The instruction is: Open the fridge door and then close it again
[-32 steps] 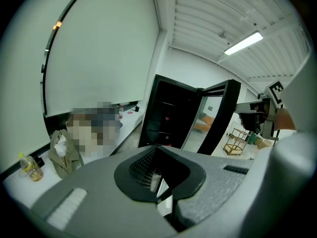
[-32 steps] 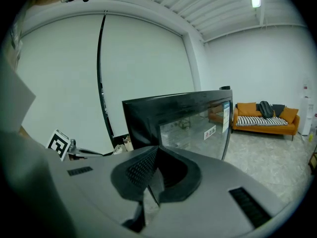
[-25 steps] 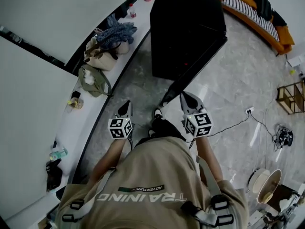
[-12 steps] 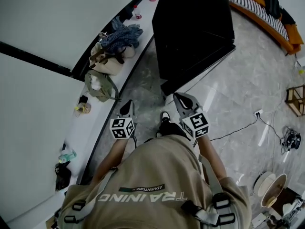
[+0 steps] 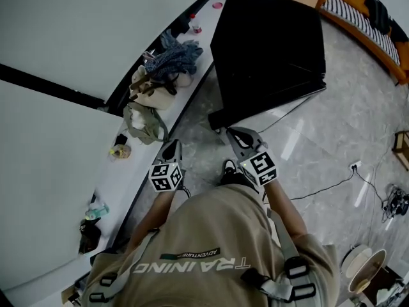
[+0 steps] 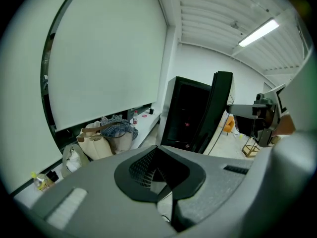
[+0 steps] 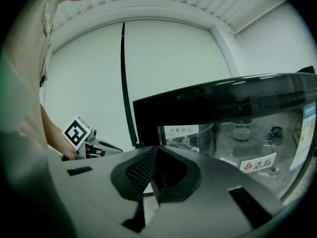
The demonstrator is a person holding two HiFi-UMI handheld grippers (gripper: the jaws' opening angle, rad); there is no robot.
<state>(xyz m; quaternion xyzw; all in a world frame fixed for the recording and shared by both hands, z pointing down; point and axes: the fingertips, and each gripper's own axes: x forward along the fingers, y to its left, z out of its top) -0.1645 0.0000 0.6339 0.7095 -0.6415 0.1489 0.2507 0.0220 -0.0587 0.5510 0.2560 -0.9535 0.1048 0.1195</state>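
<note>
The black fridge (image 5: 268, 50) stands ahead of me on the marble floor. Its glass door (image 7: 237, 128), with stickers on it, fills the right gripper view. In the left gripper view the fridge (image 6: 190, 115) shows from its side, with the door's edge (image 6: 220, 108) at its right. I cannot tell whether the door is ajar. My left gripper (image 5: 170, 151) hovers left of the fridge's near corner, shut and empty. My right gripper (image 5: 238, 136) is just short of that corner, also shut on nothing. Neither touches the fridge.
A white ledge (image 5: 128, 178) runs along the wall at the left with bags (image 5: 153, 85), a blue cloth and small bottles on it. An orange sofa (image 5: 377, 24) sits at the far right. A cable (image 5: 332, 184) lies across the floor, and bowls (image 5: 361, 267) at the lower right.
I have stepped closer to the fridge, which now sits larger and lower in the head view. Both grippers moved forward toward its near corner and stayed shut.
</note>
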